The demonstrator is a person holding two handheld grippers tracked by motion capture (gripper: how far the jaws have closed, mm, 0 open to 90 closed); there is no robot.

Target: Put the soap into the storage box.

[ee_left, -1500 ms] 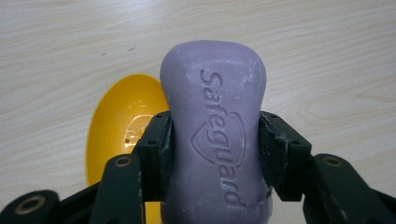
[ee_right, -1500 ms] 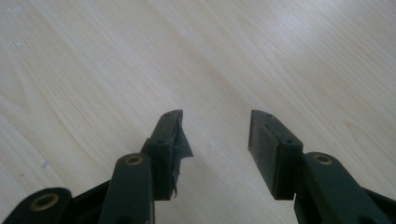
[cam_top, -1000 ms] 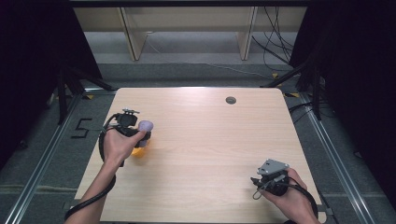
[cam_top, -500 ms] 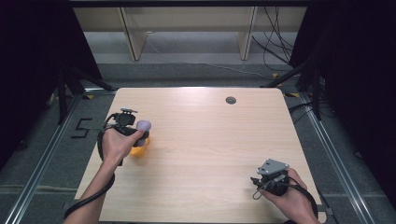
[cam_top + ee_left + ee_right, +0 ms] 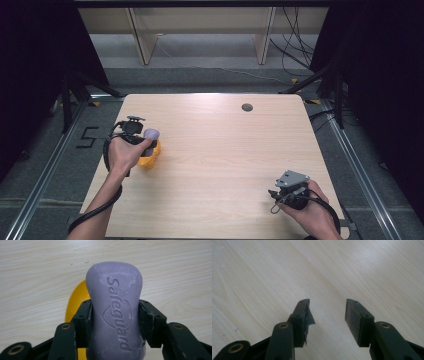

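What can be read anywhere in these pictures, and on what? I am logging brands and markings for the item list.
"Safeguard": pressed into the face of the purple soap bar, above a shield emblem, with the bar clamped in the left gripper.
"5": a dark figure on the grey floor left of the table, in the high view.
No other text is legible.

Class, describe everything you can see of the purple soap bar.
The soap bar is pale purple, waisted with rounded ends, waxy and slightly scuffed white, with "Safeguard" and a shield pressed into its face. The left gripper clamps its narrow middle between both black fingers. It sits above a yellow dish near the table's left edge.
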